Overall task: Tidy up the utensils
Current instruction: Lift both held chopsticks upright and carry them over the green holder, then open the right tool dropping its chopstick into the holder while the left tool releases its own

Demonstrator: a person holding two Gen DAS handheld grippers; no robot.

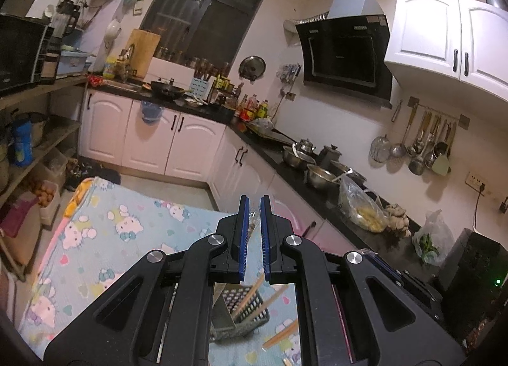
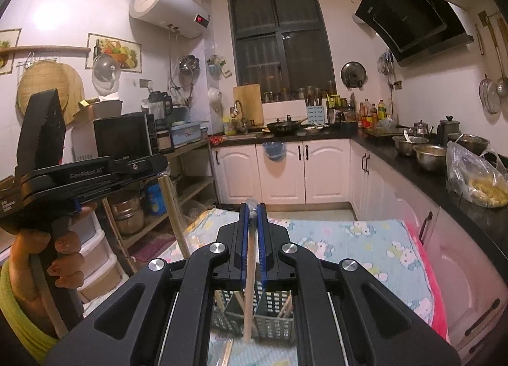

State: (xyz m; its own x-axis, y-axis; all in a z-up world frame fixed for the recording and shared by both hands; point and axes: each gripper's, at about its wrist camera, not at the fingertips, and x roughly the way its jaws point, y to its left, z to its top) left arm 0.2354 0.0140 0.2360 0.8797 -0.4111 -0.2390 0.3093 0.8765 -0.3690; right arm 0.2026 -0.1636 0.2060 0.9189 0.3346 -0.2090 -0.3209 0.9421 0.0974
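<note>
I judge the job partly done. Below my grippers, a dark perforated plastic utensil basket [image 2: 270, 315] stands on the table with the pale blue cartoon-cat cloth [image 2: 365, 239], and a few wooden chopsticks [image 1: 246, 297] already lean inside it, tips up. At least one more pale wooden chopstick [image 1: 281, 335] lies loose on the cloth just right of the basket in the left wrist view, so there is collecting left to do.

My right gripper [image 2: 253, 239] is clamped on a long chopstick in a clear plastic sleeve [image 2: 250, 270]; the blue pads press it from both sides, the sleeve's crimped end pokes out past the fingertips, and the lower end hangs down over the basket. It seems close to being dropped in, though I cannot tell whether it touches the basket yet.

My left gripper [image 1: 253, 232] has its blue pads nearly together with a narrow slot between them. Something crinkled shows in that slot, but I cannot tell from its own camera whether it is gripped. In the right wrist view the left gripper sits at the left, held by the person's hand [image 2: 60, 254], with a pale wooden stick [image 2: 174, 210] running down beneath it; the grip point is hidden, so I cannot say whether it is clamped.

On the dark counter at the right stand steel bowls [image 2: 428, 156] and a clear bag of yellow food [image 2: 476, 178], not part of this sorting.
</note>
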